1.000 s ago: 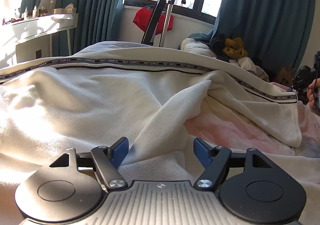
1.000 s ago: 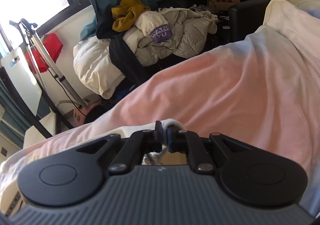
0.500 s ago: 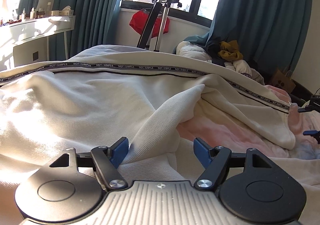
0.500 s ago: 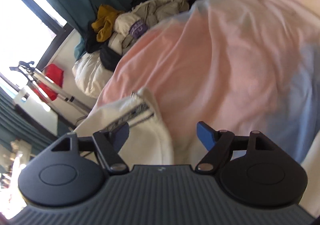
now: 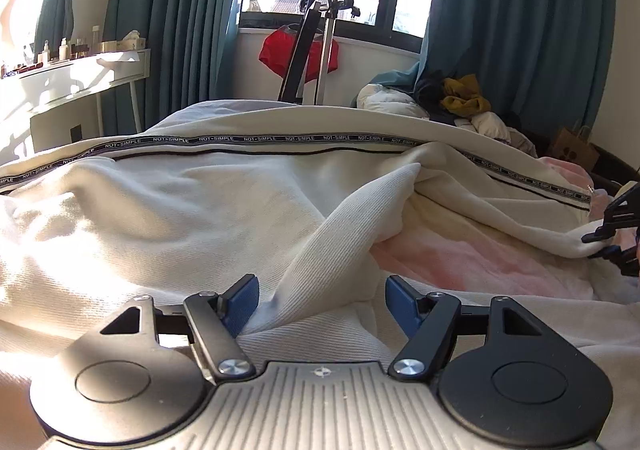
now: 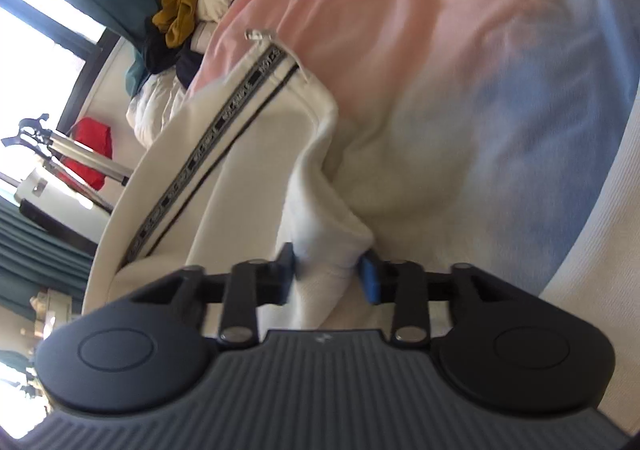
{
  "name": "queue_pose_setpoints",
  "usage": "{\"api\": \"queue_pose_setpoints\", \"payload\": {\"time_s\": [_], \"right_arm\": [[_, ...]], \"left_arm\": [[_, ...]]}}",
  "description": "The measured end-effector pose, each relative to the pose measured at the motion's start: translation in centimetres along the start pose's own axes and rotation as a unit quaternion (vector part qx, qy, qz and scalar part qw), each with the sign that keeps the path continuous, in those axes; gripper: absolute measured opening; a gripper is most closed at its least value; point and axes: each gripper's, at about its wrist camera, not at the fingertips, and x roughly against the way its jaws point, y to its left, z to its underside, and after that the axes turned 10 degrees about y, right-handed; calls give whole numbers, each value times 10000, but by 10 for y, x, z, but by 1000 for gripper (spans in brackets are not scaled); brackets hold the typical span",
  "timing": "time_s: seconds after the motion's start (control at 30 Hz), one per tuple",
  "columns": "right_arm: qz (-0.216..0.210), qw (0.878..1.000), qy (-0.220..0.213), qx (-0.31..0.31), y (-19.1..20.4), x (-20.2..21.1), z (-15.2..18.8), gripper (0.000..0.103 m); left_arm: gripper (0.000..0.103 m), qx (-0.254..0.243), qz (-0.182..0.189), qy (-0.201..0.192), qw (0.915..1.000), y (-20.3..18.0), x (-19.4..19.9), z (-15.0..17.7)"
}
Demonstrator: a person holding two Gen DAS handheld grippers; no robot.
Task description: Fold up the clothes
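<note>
**Cream garment spread on the bed, a fold in each gripper's reach**

The cream garment (image 5: 192, 218) with its black lettered tape (image 5: 256, 139) lies spread across the pink bedsheet (image 5: 460, 262). A raised ridge of it runs between the fingers of the left gripper (image 5: 322, 304), which stand wide apart, the left pad touching cloth. At the garment's corner near the bed's edge, the right gripper (image 6: 328, 276) has a bunched fold between its blue pads, pressed against both sides. A clothes pile (image 5: 464, 98) sits beyond, under the window.

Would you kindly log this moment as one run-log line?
left gripper: open, straddling cream garment fold | right gripper: closing on garment corner | surface: pink bedding
</note>
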Motion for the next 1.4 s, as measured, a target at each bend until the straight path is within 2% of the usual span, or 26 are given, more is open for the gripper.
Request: {"api": "queue_pose_setpoints", "payload": {"time_s": [0.1, 0.23, 0.37, 0.57, 0.7, 0.77, 0.9, 1.0, 1.07, 1.17, 1.27, 1.4], "right_arm": [[-69, 9988, -437, 209, 7, 22, -19, 11], [-125, 9948, -944, 362, 4, 54, -54, 10], [-61, 9900, -1359, 385, -3, 85, -90, 10], [429, 9866, -1538, 328, -16, 120, -140, 9], [126, 9780, -2014, 538, -7, 154, -162, 9], [189, 9723, -2223, 703, -5, 163, -165, 9], [879, 9751, -1946, 603, -38, 145, -163, 9], [1318, 9769, -1612, 479, -80, 119, -145, 9], [1460, 9794, -1375, 231, -105, 108, -136, 9], [1573, 9819, -1028, -218, -137, 96, -127, 9], [1418, 9841, -919, -555, -131, 94, -139, 9], [1105, 9884, -1033, -154, -75, 102, -166, 9]], "left_arm": [[63, -54, 87, -5, 9999, 2, 0, 0], [58, -59, 175, -48, 9998, 5, 1, -2], [58, -48, 362, -91, 9993, 8, 6, -6], [59, -558, 604, -198, 9964, 1, 14, -7], [59, -1025, 551, -126, 9931, -14, 10, -1], [57, -1190, 467, -53, 9918, -20, 5, 3], [46, -1430, 232, 76, 9894, -29, -5, 12], [30, -1199, 285, 56, 9924, -20, -4, 11], [13, -966, 364, 38, 9947, -11, -2, 8], [10, -648, 545, -40, 9964, -2, 2, 0], [9, -349, 759, -130, 9964, 7, 5, -10], [9, 74, 1116, -144, 9936, 19, 10, -17]]}}
